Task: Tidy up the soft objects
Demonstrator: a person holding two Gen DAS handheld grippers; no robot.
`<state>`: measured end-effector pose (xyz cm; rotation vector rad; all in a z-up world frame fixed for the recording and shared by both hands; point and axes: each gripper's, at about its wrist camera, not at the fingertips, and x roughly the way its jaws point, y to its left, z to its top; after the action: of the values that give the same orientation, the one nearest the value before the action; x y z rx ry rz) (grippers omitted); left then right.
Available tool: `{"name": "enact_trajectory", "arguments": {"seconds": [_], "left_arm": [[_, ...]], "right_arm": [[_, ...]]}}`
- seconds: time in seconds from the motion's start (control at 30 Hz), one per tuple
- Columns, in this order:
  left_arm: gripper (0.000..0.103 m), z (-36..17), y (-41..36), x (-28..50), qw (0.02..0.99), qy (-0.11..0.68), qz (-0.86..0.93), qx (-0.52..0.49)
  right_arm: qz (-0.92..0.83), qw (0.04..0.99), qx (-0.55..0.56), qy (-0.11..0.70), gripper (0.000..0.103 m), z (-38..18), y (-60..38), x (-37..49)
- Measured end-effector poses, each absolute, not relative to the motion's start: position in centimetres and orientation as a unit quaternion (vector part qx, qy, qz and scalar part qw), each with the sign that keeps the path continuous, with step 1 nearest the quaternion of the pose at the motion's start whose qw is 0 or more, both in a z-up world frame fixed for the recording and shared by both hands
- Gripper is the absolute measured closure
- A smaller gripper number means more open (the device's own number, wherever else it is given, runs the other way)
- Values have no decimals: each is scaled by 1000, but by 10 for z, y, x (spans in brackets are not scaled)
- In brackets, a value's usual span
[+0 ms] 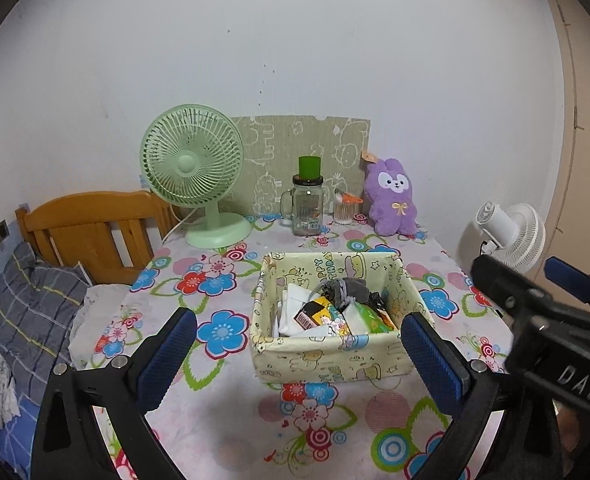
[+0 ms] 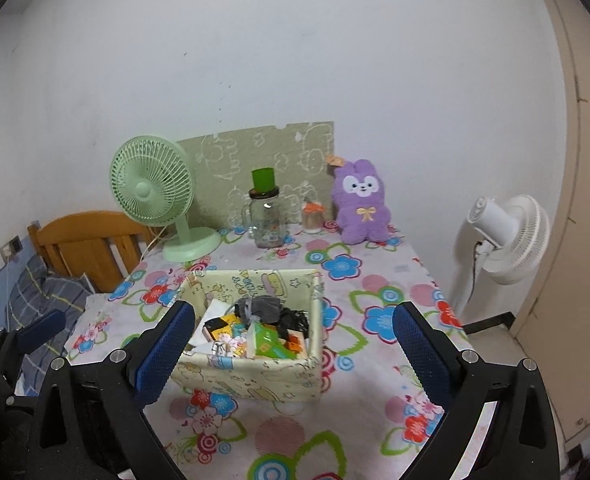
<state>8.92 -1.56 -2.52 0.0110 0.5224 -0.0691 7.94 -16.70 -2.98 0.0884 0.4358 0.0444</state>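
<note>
A purple plush rabbit (image 1: pixel 393 200) (image 2: pixel 361 204) sits upright at the table's far edge against the wall. A pale yellow fabric basket (image 1: pixel 327 360) (image 2: pixel 251 376) stands mid-table, holding a grey sock (image 1: pixel 349 290) (image 2: pixel 265 308), packets and white cloth. My left gripper (image 1: pixel 301 354) is open and empty above the near table, just before the basket. My right gripper (image 2: pixel 293 352) is open and empty, its jaws straddling the basket's near right part from above. The right gripper's side shows in the left wrist view (image 1: pixel 535 300).
A green desk fan (image 1: pixel 195 176) (image 2: pixel 155 196), a glass jar with a green lid (image 1: pixel 307 204) (image 2: pixel 266 216) and a small swab jar (image 1: pixel 343 210) stand at the back. A white floor fan (image 2: pixel 503 236) stands right of the table; a wooden bed headboard (image 1: pixel 87 232) lies left.
</note>
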Motion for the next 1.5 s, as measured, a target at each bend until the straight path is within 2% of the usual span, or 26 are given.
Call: {"name": "enact_trajectory", "arguments": {"seconds": [0.8, 1.5], "left_arm": [[0, -9, -6, 13, 975, 217, -50, 9], [0, -6, 3, -1, 976, 212, -46, -4]], "right_arm": [[-15, 982, 48, 182, 1, -22, -184, -18], [-5, 983, 43, 180, 0, -20, -174, -27]]}}
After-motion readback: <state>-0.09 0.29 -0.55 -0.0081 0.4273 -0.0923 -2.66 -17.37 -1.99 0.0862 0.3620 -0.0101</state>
